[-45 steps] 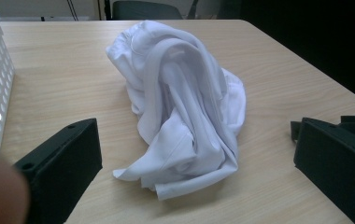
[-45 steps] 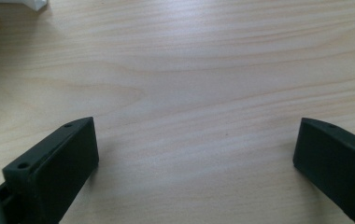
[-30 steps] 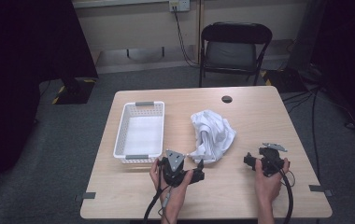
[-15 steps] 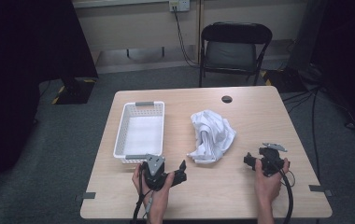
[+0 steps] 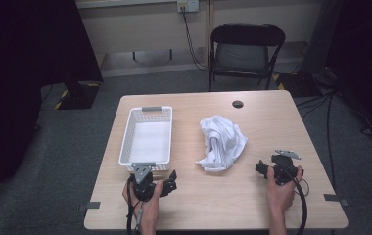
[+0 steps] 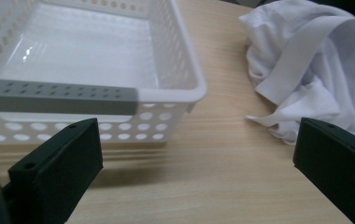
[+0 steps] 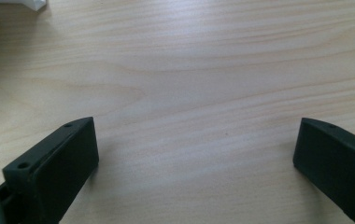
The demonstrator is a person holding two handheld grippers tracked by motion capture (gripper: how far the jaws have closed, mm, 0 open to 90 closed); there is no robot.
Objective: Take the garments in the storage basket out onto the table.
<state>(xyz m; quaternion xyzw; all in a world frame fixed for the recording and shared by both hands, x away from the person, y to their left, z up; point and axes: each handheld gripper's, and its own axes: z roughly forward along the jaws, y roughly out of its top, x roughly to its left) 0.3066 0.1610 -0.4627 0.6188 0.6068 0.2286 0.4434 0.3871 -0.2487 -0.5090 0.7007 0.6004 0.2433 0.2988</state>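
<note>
A white perforated basket (image 5: 126, 147) with grey handles lies empty on the left half of the wooden table (image 5: 272, 122). A crumpled white cloth (image 5: 221, 142) sits to its right, near the middle. My left gripper (image 5: 155, 179) is held just in front of the basket's near end, open, nothing between its jaws. In the left gripper view the open left gripper (image 6: 194, 163) faces the basket (image 6: 185, 70), its grey handle (image 6: 59, 95) and the cloth (image 6: 306, 60). My right gripper (image 5: 268, 169) rests right of the cloth, open. In the right gripper view the right gripper (image 7: 194, 158) spans bare wood.
A black folding chair (image 5: 245, 49) stands behind the table's far edge. A round black hole (image 5: 237, 104) marks the tabletop at the back. Cables trail from both grippers toward the near edge. Bare wood lies between the two hands.
My left gripper has moved left along the near side, from beside the cloth to in front of the basket. The right gripper, cloth and basket have stayed put.
</note>
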